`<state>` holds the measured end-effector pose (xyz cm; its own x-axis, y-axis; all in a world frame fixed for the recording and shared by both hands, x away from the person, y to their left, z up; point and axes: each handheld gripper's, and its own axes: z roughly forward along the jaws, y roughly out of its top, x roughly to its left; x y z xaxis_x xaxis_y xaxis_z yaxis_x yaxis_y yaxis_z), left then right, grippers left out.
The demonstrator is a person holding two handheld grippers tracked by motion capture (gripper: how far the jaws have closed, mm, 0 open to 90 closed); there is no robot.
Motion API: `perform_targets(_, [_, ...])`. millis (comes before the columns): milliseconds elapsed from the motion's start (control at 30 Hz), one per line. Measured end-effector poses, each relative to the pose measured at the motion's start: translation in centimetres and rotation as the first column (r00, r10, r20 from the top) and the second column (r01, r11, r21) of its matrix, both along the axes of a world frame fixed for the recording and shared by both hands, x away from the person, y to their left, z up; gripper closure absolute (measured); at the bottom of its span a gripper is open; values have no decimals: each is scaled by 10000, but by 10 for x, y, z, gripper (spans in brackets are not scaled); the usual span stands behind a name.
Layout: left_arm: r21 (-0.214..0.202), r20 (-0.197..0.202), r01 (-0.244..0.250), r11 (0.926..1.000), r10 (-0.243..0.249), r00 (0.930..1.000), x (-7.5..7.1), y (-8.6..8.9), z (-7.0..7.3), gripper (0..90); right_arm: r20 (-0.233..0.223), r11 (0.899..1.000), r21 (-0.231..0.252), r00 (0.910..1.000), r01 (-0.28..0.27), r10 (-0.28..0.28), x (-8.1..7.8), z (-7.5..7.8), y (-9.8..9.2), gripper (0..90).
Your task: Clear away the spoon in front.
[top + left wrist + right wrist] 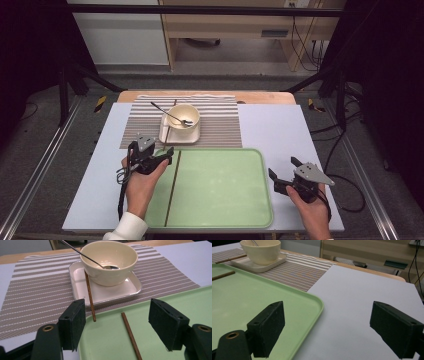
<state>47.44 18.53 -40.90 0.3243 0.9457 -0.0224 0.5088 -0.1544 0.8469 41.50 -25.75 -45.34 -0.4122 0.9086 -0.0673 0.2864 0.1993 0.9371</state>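
Hovering with left gripper [117, 325] jaws spread, thin brown wooden chopstick [131, 336] lying loose between them on pale green plastic tray [200, 302]. Could easily nudge second chopstick [90, 297] off white square plate [105, 293] just ahead. Right gripper [325, 331] spread too, pinching nothing.

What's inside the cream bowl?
A metal spoon lies in the cream bowl, its handle sticking out over the rim. The bottom looks otherwise empty. The nearest inside wall is hidden.

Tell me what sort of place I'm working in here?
Likely a lab data-collection station staged as a dining setup: a black frame surrounds the table, cables trail behind, and a bowl sits on a striped placemat.
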Motion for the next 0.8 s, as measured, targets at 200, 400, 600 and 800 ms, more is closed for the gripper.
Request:
perform_targets(200, [259, -64, -73, 9996, 74, 10000, 8, 2, 3, 300, 20, 10000, -3, 10000, 11, -11, 0, 0, -1, 126])
perform_targets(400, [336, -378, -168, 9993, 181, 9991, 19, 5, 2, 352, -2, 10000, -36, 10000, 17, -17, 0, 0, -1, 126])
perform_targets(600, [251, -698, -189, 9995, 206, 9973, 34, 7, 2, 425, -71, 10000, 0, 9999, 84, -84, 0, 0, -1, 126])
perform_targets(800, [245, -947, -251, 9994, 273, 9951, 54, 8, -2, 507, -65, 9999, 47, 9999, 123, -123, 0, 0, -2, 126])
